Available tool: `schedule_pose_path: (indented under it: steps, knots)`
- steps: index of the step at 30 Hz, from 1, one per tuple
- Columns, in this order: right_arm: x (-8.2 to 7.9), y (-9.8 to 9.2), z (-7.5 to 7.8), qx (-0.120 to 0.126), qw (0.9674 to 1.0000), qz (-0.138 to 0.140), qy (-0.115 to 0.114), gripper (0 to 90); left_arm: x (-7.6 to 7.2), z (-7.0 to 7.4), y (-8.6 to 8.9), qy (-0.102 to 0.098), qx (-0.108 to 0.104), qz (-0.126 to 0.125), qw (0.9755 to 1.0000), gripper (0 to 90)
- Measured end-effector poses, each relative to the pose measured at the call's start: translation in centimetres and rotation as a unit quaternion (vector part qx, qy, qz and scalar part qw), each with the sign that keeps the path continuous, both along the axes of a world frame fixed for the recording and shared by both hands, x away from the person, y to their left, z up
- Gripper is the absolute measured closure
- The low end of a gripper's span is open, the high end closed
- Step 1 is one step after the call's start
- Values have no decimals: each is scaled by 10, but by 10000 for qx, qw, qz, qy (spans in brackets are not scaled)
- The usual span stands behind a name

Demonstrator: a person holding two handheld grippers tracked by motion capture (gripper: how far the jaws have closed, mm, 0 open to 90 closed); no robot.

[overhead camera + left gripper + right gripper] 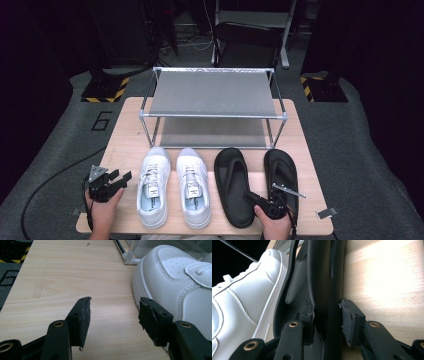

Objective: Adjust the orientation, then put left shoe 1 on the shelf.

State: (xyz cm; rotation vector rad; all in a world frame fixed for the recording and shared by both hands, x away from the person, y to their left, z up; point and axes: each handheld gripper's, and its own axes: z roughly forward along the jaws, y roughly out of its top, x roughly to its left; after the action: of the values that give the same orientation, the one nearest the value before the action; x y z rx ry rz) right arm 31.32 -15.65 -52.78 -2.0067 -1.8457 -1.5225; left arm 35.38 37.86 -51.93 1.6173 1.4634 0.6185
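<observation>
A pair of black sandals lies at the table's front right, the left sandal (233,180) beside the right sandal (281,170). My right gripper (251,196) reaches in from the front edge and is shut on the left sandal's side rim (322,277), one pad inside the footbed and one outside. Two white sneakers (153,185) (192,186) stand side by side left of the sandals. My left gripper (120,179) rests at the front left with its jaws open and only bare table between them. The left sneaker's toe (175,282) lies just past its right jaw.
A metal two-shelf shoe rack (212,95) stands at the back of the wooden table (125,145), both shelves bare. Its leg (130,255) shows ahead of the left gripper. A black chair (247,42) stands behind the table. Bare wood (382,277) lies right of the held sandal.
</observation>
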Motion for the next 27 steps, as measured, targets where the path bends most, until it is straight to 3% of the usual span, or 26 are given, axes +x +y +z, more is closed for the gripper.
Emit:
schedule_pose_path:
  steps: [7,14,16,19,20,22,27]
  knots:
    - [0,-1,3,116,9999,-96,80,651,1,-1,3,-10,17,-17,10000,428]
    - [-2,-2,7,216,9996,-185,-27,651,-1,-1,4,-7,8,8,10000,428]
    - [-3,-4,9,141,9997,-152,-98,651,-1,-1,4,-5,9,7,10000,428]
    - [-5,-5,15,356,9990,-274,31,651,-2,0,3,12,16,7,10000,428]
    - [-4,-6,16,362,9989,-274,-110,651,-2,-1,4,-6,24,8,10000,428]
    - [-3,-7,20,309,9990,-254,-182,651,-2,-2,4,-37,8,56,10000,428]
    - [2,-7,25,389,9985,-353,-141,649,-3,-1,5,7,-14,55,10000,428]
